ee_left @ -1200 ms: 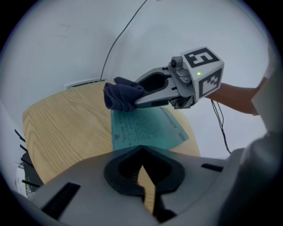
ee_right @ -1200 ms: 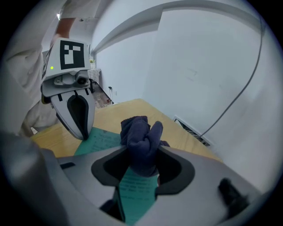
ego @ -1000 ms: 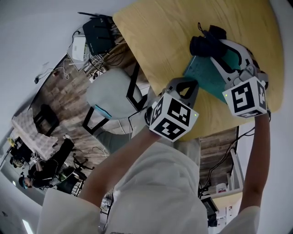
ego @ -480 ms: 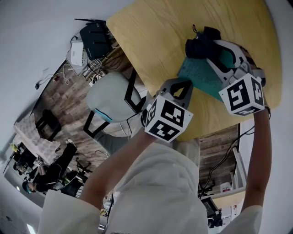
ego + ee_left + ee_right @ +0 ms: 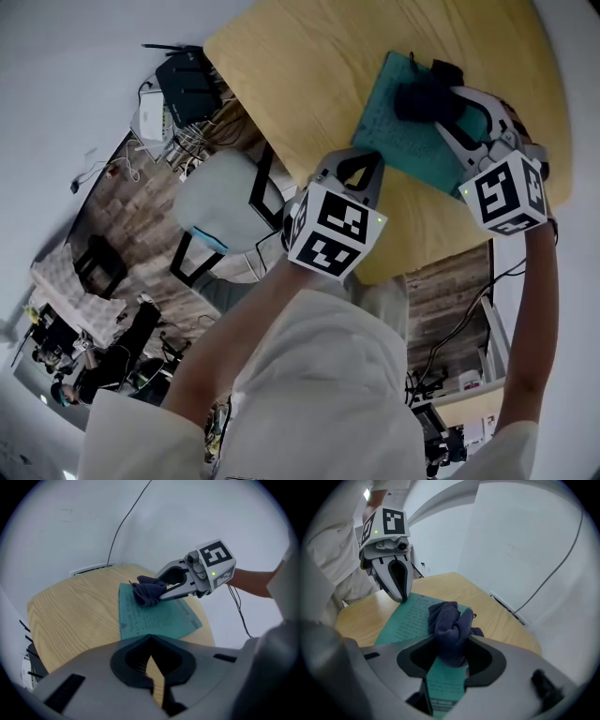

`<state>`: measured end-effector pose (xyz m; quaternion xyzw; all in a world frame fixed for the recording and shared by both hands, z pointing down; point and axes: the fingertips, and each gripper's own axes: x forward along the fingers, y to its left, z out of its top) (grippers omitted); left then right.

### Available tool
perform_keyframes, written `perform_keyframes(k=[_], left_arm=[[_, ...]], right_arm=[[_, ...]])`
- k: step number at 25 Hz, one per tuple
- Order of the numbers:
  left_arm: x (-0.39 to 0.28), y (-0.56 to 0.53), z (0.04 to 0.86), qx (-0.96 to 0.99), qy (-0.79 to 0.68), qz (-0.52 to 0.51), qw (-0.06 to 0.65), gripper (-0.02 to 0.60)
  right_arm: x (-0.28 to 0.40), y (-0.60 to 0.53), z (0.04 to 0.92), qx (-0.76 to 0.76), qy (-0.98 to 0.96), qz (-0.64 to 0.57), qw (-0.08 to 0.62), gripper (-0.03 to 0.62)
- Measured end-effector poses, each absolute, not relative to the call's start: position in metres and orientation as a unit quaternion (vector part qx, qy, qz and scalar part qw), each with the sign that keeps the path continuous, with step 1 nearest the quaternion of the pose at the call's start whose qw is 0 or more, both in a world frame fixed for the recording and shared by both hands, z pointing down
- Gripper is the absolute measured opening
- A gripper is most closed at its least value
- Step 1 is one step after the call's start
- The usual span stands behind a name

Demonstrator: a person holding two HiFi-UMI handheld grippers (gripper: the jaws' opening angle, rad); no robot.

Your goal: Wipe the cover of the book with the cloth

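A teal book (image 5: pixel 398 131) lies flat on the round wooden table (image 5: pixel 300 66). A bunched dark blue cloth (image 5: pixel 422 98) rests on the middle of its cover, and my right gripper (image 5: pixel 433 101) is shut on it. In the right gripper view the cloth (image 5: pixel 450 620) fills the jaws above the book (image 5: pixel 410 616). My left gripper (image 5: pixel 356 157) is shut with nothing in it, its tips down at the book's near edge. The left gripper view shows the book (image 5: pixel 154 618) just beyond its jaws, with the cloth (image 5: pixel 147 592) held by the right gripper (image 5: pixel 161 591).
The table's near edge (image 5: pixel 375 272) runs under my arms. On the floor to the left stand a white chair (image 5: pixel 220 202) and a black box with cables (image 5: pixel 192 75). A white wall with a hanging cable (image 5: pixel 126 522) lies behind the table.
My right gripper has drawn the cloth from the book's far end toward the middle of the cover. The left gripper has stayed at the book's near edge.
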<state>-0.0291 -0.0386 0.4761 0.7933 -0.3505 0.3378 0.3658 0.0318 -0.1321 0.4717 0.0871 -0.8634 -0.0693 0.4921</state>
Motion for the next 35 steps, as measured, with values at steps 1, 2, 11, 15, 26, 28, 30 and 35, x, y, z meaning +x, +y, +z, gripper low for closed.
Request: perform_keyframes(k=[1, 2, 11, 15, 26, 28, 30, 35], left_arm=[[-0.029, -0.039, 0.476, 0.794, -0.351, 0.338, 0.365, 0.009], [-0.028, -0.039, 0.476, 0.794, -0.350, 0.338, 0.364, 0.009], [-0.029, -0.038, 0.476, 0.795, -0.351, 0.341, 0.358, 0.009], [-0.026, -0.035, 0.476, 0.794, -0.353, 0.343, 0.356, 0.009], [-0.026, -0.035, 0.476, 0.794, -0.358, 0.349, 0.347, 0.009], [-0.026, -0.035, 0.476, 0.793, -0.359, 0.349, 0.347, 0.009], [-0.026, -0.035, 0.476, 0.793, -0.360, 0.350, 0.346, 0.009], [-0.026, -0.034, 0.476, 0.792, -0.362, 0.353, 0.342, 0.009]], right_arm=[[0.037, -0.131, 0.472, 0.090, -0.862, -0.067, 0.494, 0.184], [0.041, -0.129, 0.472, 0.092, -0.861, -0.065, 0.496, 0.184], [0.079, -0.116, 0.474, 0.116, -0.852, -0.041, 0.508, 0.184], [0.099, -0.107, 0.476, 0.128, -0.849, -0.030, 0.511, 0.183], [0.139, -0.097, 0.479, 0.137, -0.841, -0.004, 0.523, 0.184], [0.146, -0.096, 0.479, 0.141, -0.839, 0.000, 0.525, 0.184], [0.153, -0.094, 0.479, 0.147, -0.837, 0.006, 0.527, 0.184], [0.175, -0.086, 0.478, 0.170, -0.823, 0.017, 0.542, 0.184]])
